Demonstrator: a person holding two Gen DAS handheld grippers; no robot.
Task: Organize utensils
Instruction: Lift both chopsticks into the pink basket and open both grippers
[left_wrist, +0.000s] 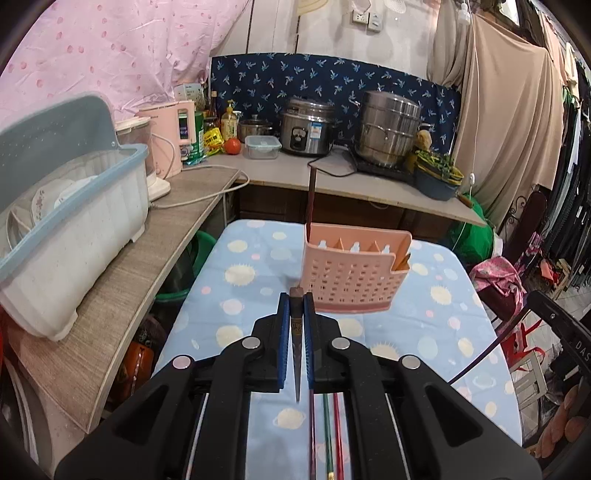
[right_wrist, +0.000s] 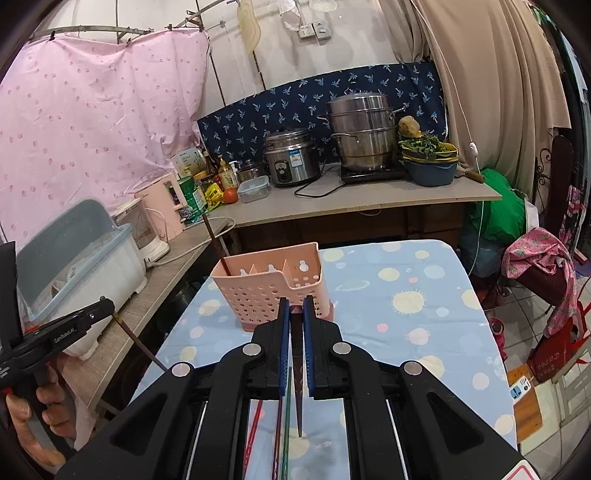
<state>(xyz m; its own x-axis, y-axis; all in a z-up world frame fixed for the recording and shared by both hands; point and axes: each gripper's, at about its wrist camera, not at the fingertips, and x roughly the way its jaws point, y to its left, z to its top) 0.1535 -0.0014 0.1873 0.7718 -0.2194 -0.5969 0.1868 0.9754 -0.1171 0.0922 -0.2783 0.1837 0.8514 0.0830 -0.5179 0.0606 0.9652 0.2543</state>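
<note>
While each gripper (left_wrist: 296, 295) (right_wrist: 296, 308) clamps a chopstick (left_wrist: 296, 321) (right_wrist: 296, 332), carrying is underway — next, tip-down into the holder (left_wrist: 351, 273).

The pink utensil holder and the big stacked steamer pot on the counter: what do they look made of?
Pink utensil holder: seemingly moulded plastic, matte, given its uniform colour, thin walls and regular punched holes. Stacked steamer pot: likely stainless steel, brushed and shiny, with bright reflections on its grey metal tiers.
</note>
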